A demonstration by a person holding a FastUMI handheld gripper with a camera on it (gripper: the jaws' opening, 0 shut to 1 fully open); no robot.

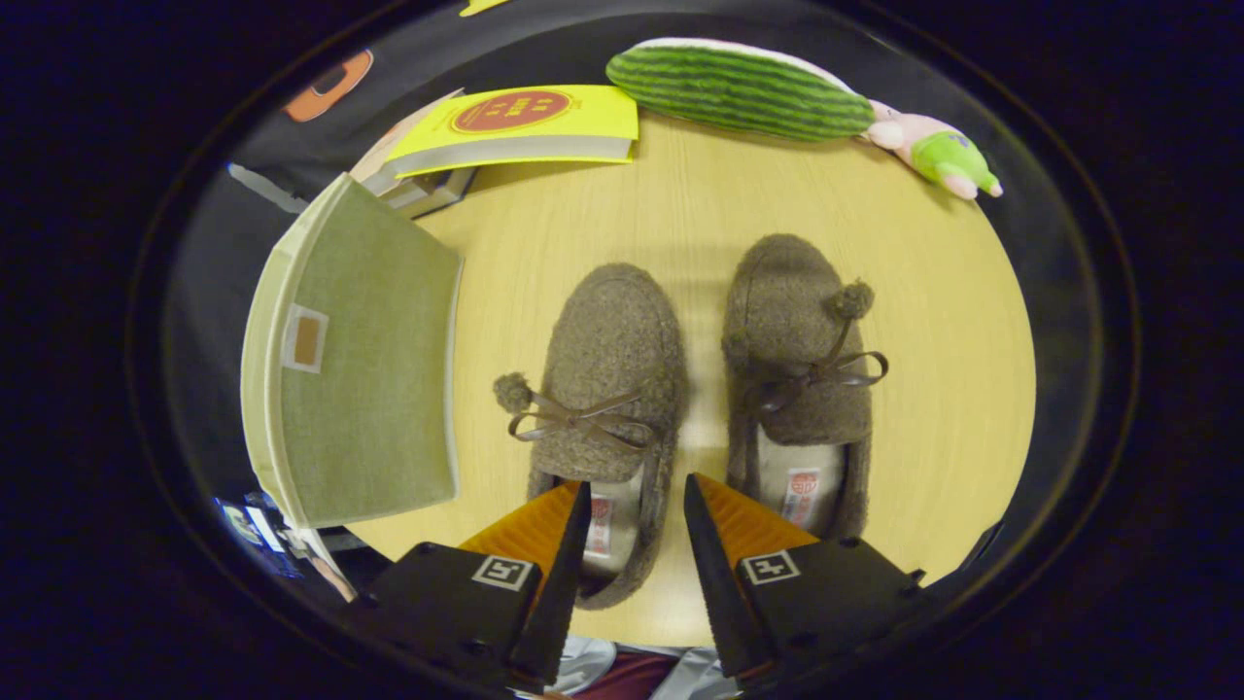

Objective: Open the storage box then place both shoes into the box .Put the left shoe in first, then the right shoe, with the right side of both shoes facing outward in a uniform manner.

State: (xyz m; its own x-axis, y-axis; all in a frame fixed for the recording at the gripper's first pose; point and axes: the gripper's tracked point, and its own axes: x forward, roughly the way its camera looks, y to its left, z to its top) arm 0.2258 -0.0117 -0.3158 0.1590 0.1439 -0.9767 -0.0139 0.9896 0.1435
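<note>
The hand-held gripper [637, 491] is held released over the left shoe's [603, 389] heel; the storage box [360, 355] lies at nine o'clock.

We count two brown fuzzy slippers: a left slipper [607, 389] and a right slipper [799, 379]. We see one green fabric storage box [364, 360], two books, a yellow book [530, 122] atop a lower book [418, 190], one plush cucumber [739, 89] and one small plush toy [938, 154].

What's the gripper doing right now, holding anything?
Gripper: jaws open, holding nothing; they straddle the heel side wall of the left shoe, not pressing on it.
</note>
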